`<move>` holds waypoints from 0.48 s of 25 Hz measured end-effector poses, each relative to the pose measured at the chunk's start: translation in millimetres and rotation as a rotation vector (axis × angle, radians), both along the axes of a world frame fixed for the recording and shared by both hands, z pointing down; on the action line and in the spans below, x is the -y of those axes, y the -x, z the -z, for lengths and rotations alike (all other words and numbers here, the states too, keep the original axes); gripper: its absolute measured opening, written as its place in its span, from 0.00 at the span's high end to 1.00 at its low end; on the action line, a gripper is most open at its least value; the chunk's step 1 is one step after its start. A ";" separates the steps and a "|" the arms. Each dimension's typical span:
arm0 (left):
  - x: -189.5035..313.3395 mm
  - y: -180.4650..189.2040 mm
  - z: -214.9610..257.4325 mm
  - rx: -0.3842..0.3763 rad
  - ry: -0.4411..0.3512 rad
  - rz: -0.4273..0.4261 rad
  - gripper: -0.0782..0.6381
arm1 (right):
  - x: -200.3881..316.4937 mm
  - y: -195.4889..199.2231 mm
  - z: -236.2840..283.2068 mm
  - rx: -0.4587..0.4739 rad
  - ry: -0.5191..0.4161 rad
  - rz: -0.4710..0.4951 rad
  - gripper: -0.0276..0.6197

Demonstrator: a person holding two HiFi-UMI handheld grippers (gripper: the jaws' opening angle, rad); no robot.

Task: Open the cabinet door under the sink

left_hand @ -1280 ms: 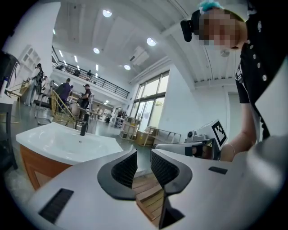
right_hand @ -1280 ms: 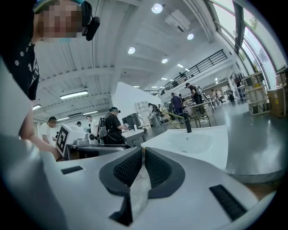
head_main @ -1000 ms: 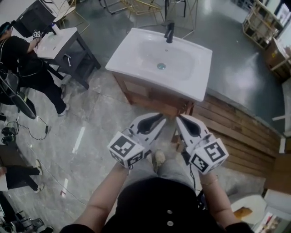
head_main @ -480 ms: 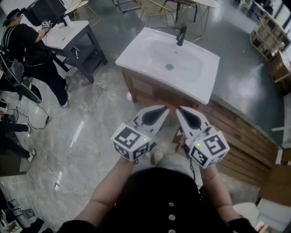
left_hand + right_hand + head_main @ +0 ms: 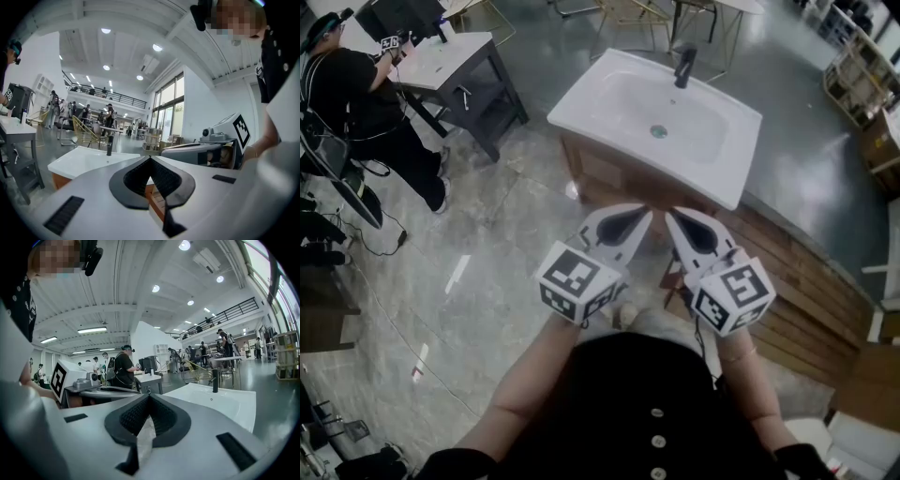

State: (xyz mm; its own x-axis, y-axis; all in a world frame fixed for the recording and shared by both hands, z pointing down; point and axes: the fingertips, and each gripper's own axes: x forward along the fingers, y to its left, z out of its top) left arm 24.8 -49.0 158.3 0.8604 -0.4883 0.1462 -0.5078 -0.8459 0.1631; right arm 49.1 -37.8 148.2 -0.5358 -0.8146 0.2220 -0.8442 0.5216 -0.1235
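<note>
Approach step for us: both tools are up in front, and the cabinet door point(image 5: 614, 183) sits under the white sink point(image 5: 623, 98), well apart from our tips. The left gripper point(image 5: 645, 216) has its jaws pinched together on nothing, and the right gripper point(image 5: 671, 217) is likewise closed and empty. The door looks closed from up here. Next, we reckon, we crouch in, part one pair of jaws and find an edge or handle, which we can't make out yet.

Sink point(image 5: 619, 94): showing plain white, carrying a black faucet point(image 5: 683, 64).
Cabinet point(image 5: 600, 178): showing reddish-brown wood.
Left gripper point(image 5: 645, 215), right gripper point(image 5: 669, 217): wearing white shells, black ridged pads, black-and-white square-marker cubes.
Floor point(image 5: 487, 272): gleaming grey, marbled.
</note>
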 end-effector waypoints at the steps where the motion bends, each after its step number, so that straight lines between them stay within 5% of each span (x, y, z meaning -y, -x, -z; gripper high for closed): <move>1: -0.2 0.1 0.5 -0.003 0.000 0.000 0.88 | -0.1 -0.1 -0.2 -0.001 0.001 -0.002 0.94; 12: -1.4 -6.4 -1.7 0.002 0.024 -0.019 0.88 | 5.2 -4.8 0.7 -0.035 0.003 -0.016 0.95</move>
State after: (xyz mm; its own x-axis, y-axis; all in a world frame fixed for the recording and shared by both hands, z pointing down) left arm 31.2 -47.6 160.0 0.8690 -0.4686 0.1590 -0.4923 -0.8511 0.1822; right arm 54.0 -43.0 147.5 -0.5145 -0.8226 0.2423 -0.8563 0.5075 -0.0955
